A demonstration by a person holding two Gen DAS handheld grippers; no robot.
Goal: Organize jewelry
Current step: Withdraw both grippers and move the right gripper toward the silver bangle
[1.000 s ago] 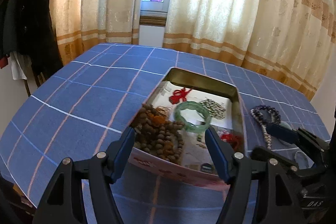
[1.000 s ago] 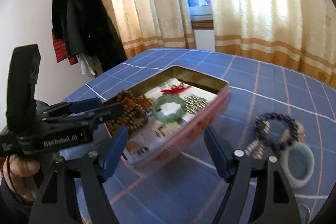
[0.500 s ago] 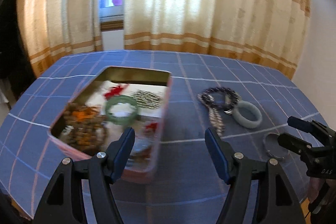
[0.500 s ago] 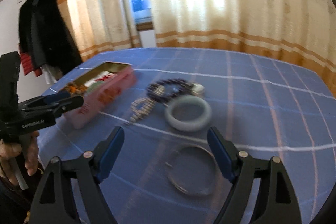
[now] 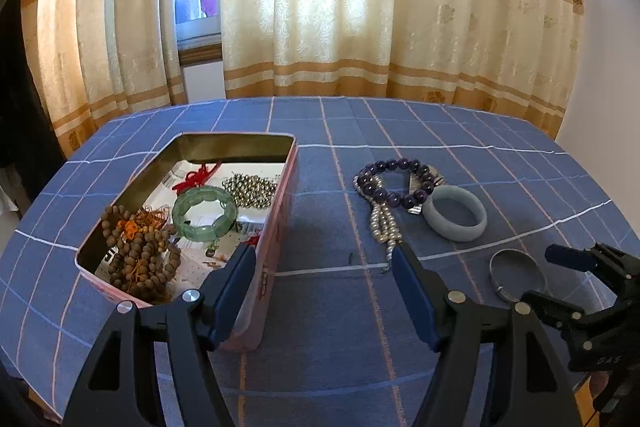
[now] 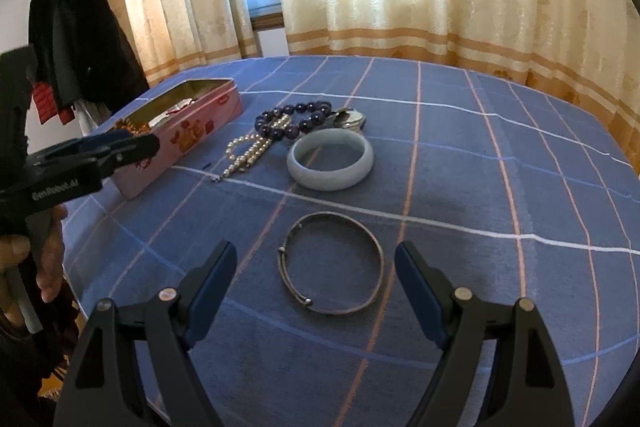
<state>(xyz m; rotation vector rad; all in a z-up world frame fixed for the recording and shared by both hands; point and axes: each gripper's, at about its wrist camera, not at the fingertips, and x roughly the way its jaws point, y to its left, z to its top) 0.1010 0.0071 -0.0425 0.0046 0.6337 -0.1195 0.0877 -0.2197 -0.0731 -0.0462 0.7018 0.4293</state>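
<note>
A pink tin box [image 5: 280, 227] [image 6: 188, 139] stands open on the blue checked tablecloth and holds brown wooden beads [image 5: 136, 259], a green bracelet [image 5: 204, 213] and silver beads [image 5: 250, 189]. Right of it lie a purple bead bracelet [image 5: 396, 183] [image 6: 296, 119], a pearl strand [image 5: 384, 223] [image 6: 246, 151], a pale jade bangle [image 5: 456, 219] [image 6: 330, 159] and a thin silver bangle [image 5: 516, 273] [image 6: 331, 263]. My left gripper [image 5: 324, 263] is open and empty beside the box's near right corner. My right gripper [image 6: 316, 259] is open and empty, with the silver bangle between its fingers.
Cream and orange curtains and a window stand behind the round table [image 6: 500, 187]. A dark coat [image 6: 76, 27] hangs at the left. A small silver piece [image 6: 352, 119] lies behind the jade bangle. The table edge runs close under both grippers.
Both grippers swung right, away from the box. The left one now faces the gap between box and loose jewelry. The right one has come close over the silver bangle.
</note>
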